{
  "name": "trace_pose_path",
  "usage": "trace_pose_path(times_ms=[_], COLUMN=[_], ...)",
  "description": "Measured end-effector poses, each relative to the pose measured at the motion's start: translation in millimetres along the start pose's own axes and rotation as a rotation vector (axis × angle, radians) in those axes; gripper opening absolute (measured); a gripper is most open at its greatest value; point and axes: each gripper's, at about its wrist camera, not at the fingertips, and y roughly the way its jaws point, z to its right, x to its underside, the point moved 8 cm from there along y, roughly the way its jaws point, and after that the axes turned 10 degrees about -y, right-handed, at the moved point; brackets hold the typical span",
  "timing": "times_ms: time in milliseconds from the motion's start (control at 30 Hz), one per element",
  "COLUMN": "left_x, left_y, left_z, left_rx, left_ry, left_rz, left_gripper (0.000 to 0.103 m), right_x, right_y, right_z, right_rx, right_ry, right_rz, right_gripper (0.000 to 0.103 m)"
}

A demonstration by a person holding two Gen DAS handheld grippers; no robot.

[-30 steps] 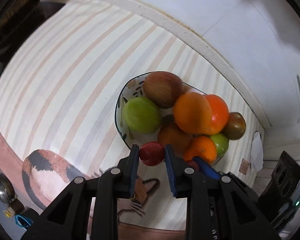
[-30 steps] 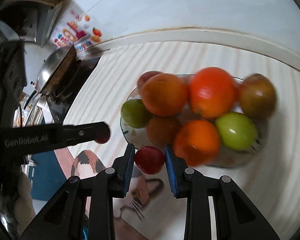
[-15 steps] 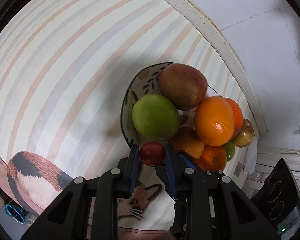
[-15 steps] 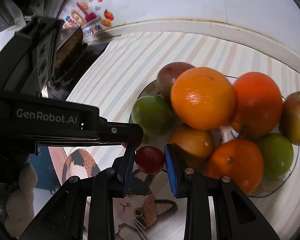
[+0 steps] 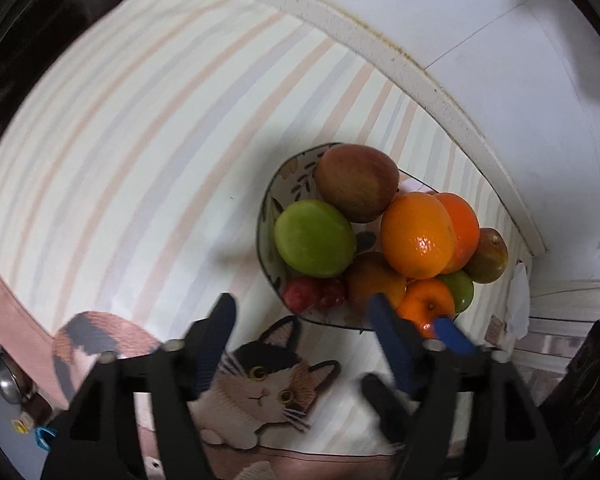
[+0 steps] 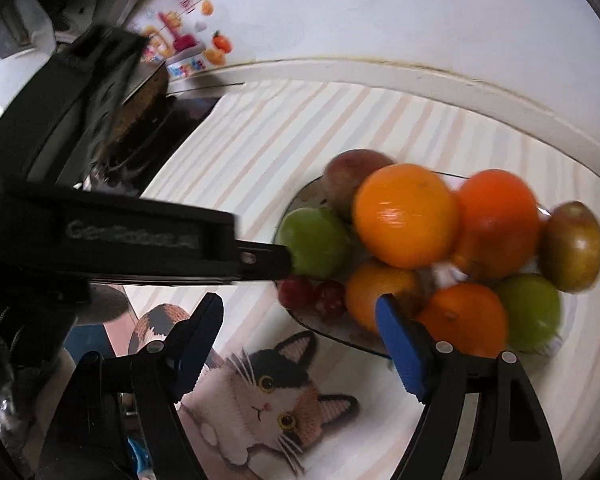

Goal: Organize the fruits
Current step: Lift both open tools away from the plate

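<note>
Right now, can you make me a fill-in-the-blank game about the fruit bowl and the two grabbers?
1. Both the left gripper and the right gripper have their jaws ____.
2. The two small red fruits lie side by side in the ____.
3. The tablecloth under the bowl has a picture of a ____ on it.
4. The big round fruit beside the two small red ones, the lime, is ____ in colour.

Missing words: open; bowl; cat; green
</note>
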Motion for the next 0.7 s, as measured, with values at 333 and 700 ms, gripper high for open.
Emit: trace_pose_path(times_ms=[333,700], left_x=[33,71], left_y=[-41,-86], left_z=[0,22], left_rx=[-0.146,-0.196], left_ry=[0.071,0.071], left_rz=[0.183,0.332], left_gripper=[0.091,0.094], right_x=[20,22], right_y=[-65,-136], right_z=[62,70], right_rx=[0.209,0.261], right_ry=[0.076,0.026], right_rz=[-0.026,0.038], right_gripper=[0.095,0.098])
